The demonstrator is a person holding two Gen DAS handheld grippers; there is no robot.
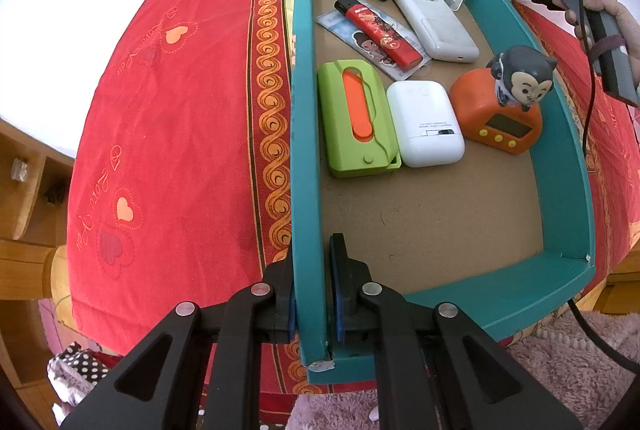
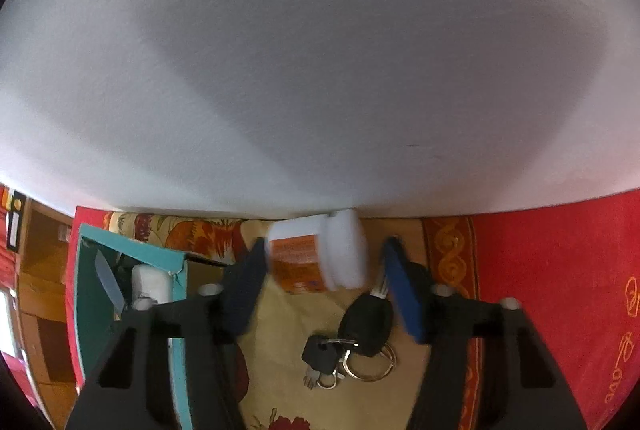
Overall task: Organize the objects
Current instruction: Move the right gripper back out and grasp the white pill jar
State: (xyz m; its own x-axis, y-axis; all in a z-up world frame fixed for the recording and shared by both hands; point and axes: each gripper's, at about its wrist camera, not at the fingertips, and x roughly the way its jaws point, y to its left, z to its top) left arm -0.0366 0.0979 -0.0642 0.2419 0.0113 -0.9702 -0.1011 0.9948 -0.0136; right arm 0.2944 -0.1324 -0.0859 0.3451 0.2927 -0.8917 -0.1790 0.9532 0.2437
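On the left, a red cloth with heart motifs and an orange scroll border (image 1: pixel 168 117) covers the surface. The left gripper (image 1: pixel 313 304) is clamped on the left wall of a teal open cardboard box (image 1: pixel 306 109). Inside the box lie a green case with an orange slider (image 1: pixel 358 117), a red lighter (image 1: pixel 378 31), a white oval case (image 1: pixel 426 123), a long white remote (image 1: pixel 434 17) and an orange clock topped by a grey monkey figure (image 1: pixel 502 109). Further right, outside the box, the right gripper (image 2: pixel 324 286) has its jaws apart around a white-capped orange-labelled bottle (image 2: pixel 316 252) lying on its side, not pressing it. A black key fob with rings (image 2: pixel 354 338) lies just below the bottle.
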